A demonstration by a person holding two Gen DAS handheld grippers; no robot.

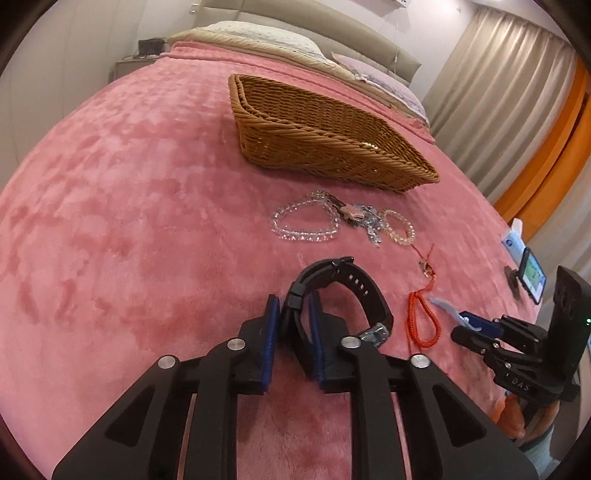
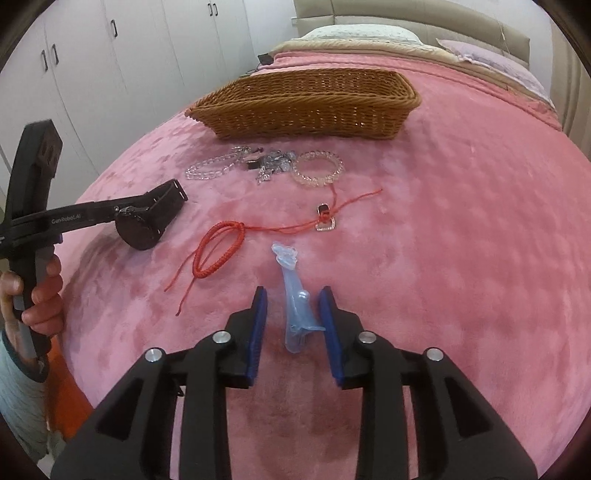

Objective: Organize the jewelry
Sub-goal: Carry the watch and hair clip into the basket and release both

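Pink plush blanket (image 1: pixel 129 206) covers the bed, with pillows (image 1: pixel 258 33) at twelve o'clock and white wardrobe doors (image 2: pixel 92 55) seen at ten o'clock from the right wrist. On the blanket sits a brown wicker basket (image 1: pixel 295 140), and just below it lies a small cluster: a clear bead bracelet (image 1: pixel 306 221), a tangle of silvery pieces (image 1: pixel 364 219), and a pale peach bead bracelet (image 1: pixel 399 226). A red cord bracelet (image 2: pixel 218 251) trails toward a small metal charm (image 2: pixel 327 219) at one o'clock from it. The left gripper (image 1: pixel 293 301) is clamped on the strap of a black watch (image 1: pixel 351 291), whose band arches up to twelve o'clock of the blue pads (image 1: pixel 271 328). The right gripper (image 2: pixel 293 295) has its fingers spread apart, bracketing a translucent blue hair clip (image 2: pixel 299 306) that lies on the blanket; the right-hand pad appears to touch the clip's side prong, the other stays clear of it.
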